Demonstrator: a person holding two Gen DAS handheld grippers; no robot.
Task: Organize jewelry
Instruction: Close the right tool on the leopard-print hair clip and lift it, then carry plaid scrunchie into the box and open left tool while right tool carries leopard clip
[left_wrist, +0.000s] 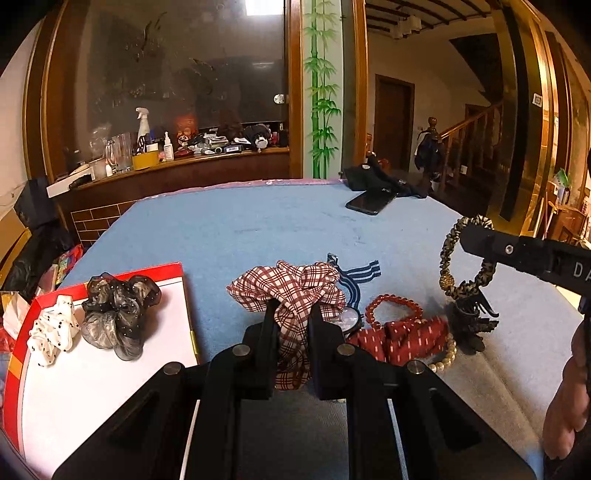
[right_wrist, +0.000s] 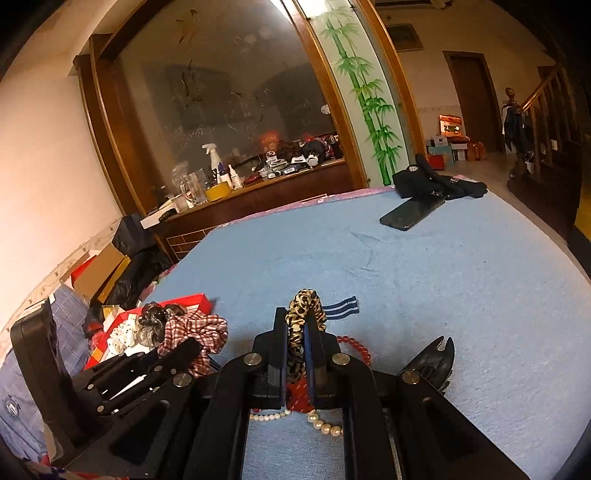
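We note a matt, slightly napped blue cloth (left_wrist: 258, 229) covering the table. The plaid scrunchie (left_wrist: 295, 291) is soft woven fabric; the leopard scrunchie (right_wrist: 301, 325) shows a satin sheen. The black scrunchie (left_wrist: 118, 314) is sheer gauze. The red bead bracelet (left_wrist: 393, 306) and pearl strand (right_wrist: 325, 424) are glossy and smooth. The box (left_wrist: 110, 373) has a smooth white paper lining. Both grippers, left (left_wrist: 291, 325) and right (right_wrist: 299, 332), are matt black plastic with metal pins.

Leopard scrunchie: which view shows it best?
Left wrist: the whole leopard scrunchie hangs as an open loop from the right gripper. The right wrist view shows it only edge-on, squeezed between the fingers.
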